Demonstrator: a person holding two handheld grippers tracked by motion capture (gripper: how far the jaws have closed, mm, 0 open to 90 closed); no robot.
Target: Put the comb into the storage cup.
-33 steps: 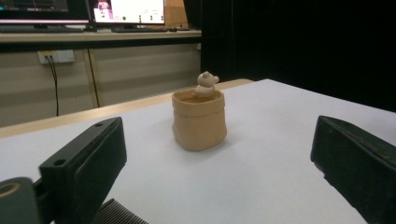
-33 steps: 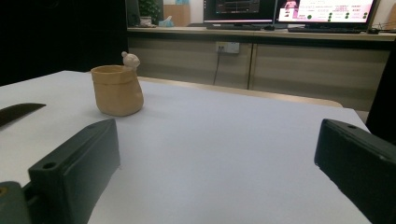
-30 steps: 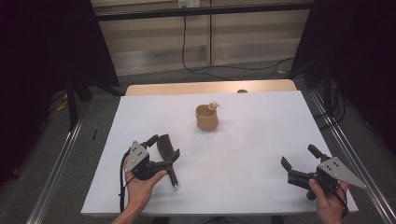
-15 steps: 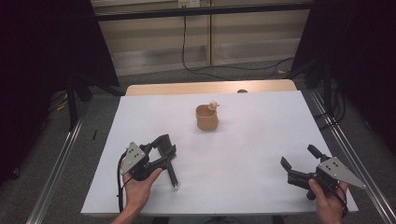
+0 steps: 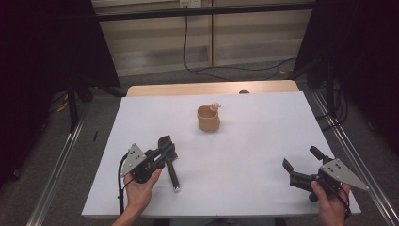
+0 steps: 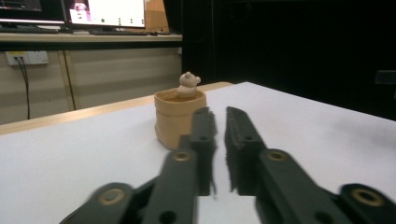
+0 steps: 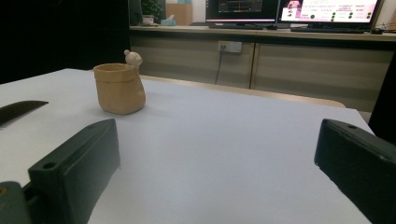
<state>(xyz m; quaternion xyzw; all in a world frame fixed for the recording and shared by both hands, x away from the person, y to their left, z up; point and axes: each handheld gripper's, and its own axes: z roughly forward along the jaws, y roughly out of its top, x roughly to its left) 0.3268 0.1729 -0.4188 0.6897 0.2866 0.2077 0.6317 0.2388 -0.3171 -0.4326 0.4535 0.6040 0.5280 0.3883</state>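
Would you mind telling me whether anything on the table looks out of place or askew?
Nothing stands out. The tan cup stands upright mid-table with a small figure on its rim. A dark pen-like object lies flat beside the left gripper.

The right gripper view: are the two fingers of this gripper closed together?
No, the right gripper is open: its fingers stand far apart at the two sides, with bare white table between them.
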